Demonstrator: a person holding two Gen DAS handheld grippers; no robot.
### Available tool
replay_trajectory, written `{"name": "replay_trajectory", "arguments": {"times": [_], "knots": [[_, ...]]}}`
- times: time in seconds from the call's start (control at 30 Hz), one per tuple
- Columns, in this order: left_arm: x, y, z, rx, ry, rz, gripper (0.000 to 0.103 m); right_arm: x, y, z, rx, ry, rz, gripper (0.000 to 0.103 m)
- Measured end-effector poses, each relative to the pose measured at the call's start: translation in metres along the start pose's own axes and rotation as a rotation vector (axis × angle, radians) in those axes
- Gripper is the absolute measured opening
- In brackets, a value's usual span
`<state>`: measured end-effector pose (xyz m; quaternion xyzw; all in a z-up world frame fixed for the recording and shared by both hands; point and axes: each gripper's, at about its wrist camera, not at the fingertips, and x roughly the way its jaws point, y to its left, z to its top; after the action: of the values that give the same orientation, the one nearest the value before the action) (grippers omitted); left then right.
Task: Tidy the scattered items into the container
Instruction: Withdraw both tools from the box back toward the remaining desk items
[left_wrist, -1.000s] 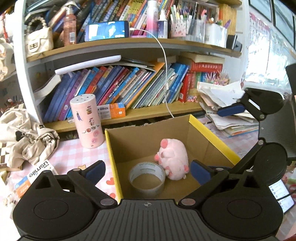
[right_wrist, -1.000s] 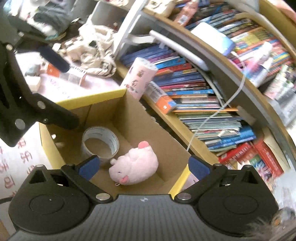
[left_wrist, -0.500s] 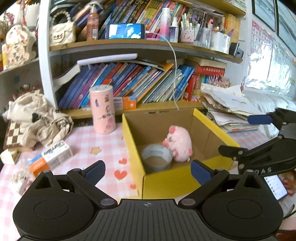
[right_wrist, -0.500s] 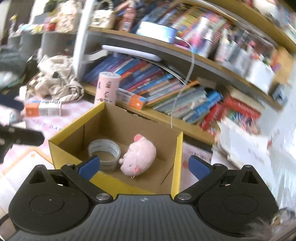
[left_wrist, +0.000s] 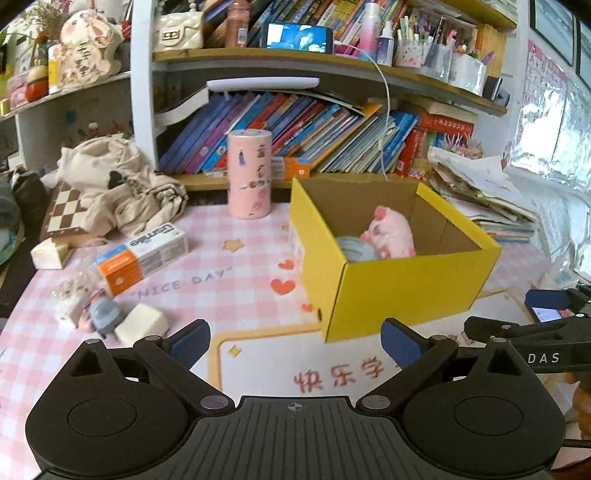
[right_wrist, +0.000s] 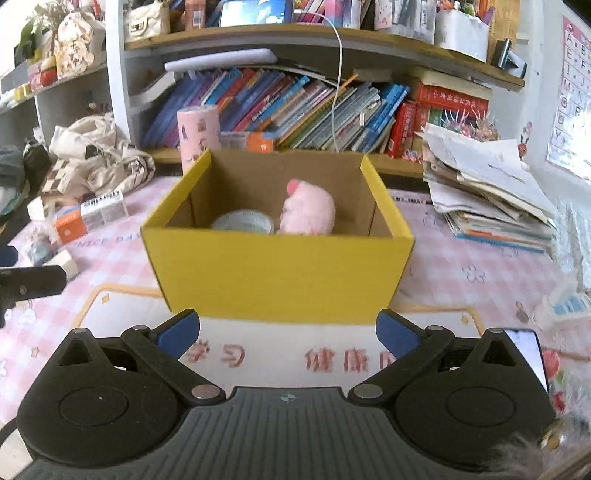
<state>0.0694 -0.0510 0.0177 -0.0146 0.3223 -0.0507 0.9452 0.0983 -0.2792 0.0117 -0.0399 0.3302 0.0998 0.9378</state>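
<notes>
Between picks: both the left tool (left_wrist: 295, 334) and right tool (right_wrist: 288, 325) hung wide open and empty. The yellow cardboard box (right_wrist: 277, 273) at mid-tabletop held a tape roll (right_wrist: 243, 221) and pink plush pig (right_wrist: 308, 212). Next likely target: the toothpaste box (left_wrist: 142, 254) near the left edge of the pink checked tabletop (left_wrist: 229, 266), below crowded bookshelves (left_wrist: 314, 125).

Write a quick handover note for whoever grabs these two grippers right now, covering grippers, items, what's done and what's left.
Left hand-held gripper: open, holding nothing, above the mat in front of the yellow box.
Right hand-held gripper: open, holding nothing, facing the box's front wall.
Done: pink plush and tape roll are inside the box.
Left: on the table to the box's left lie the orange-and-white carton, a white block, a small toy car and other small bits. The pink canister stands upright behind them.
</notes>
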Motion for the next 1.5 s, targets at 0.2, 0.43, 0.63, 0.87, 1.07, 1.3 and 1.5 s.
{"name": "replay_trajectory", "arguments": {"times": [0.2,0.43,0.63,0.87,1.07,1.3,1.5], "knots": [[-0.011,0.009,-0.014,0.011,0.018,0.008,0.1,-0.012,0.012,-0.012,0.043,-0.004,-0.01,0.103],[-0.027,0.022,-0.03,0.005,0.03,0.015,0.1,-0.02,0.034,-0.025,0.041,0.02,0.006,0.101],[-0.039,0.038,-0.04,-0.02,0.039,0.029,0.1,-0.029,0.053,-0.029,0.022,0.009,0.017,0.101],[-0.046,0.054,-0.048,-0.057,0.05,0.035,0.1,-0.032,0.071,-0.032,-0.01,0.033,0.024,0.1],[-0.054,0.063,-0.052,-0.075,0.046,0.059,0.1,-0.033,0.089,-0.031,-0.065,0.037,0.05,0.1],[-0.065,0.071,-0.055,-0.084,0.031,0.076,0.1,-0.034,0.11,-0.028,-0.129,0.038,0.096,0.095],[-0.07,0.076,-0.057,-0.096,0.017,0.084,0.1,-0.036,0.13,-0.026,-0.205,0.029,0.126,0.095]]}}
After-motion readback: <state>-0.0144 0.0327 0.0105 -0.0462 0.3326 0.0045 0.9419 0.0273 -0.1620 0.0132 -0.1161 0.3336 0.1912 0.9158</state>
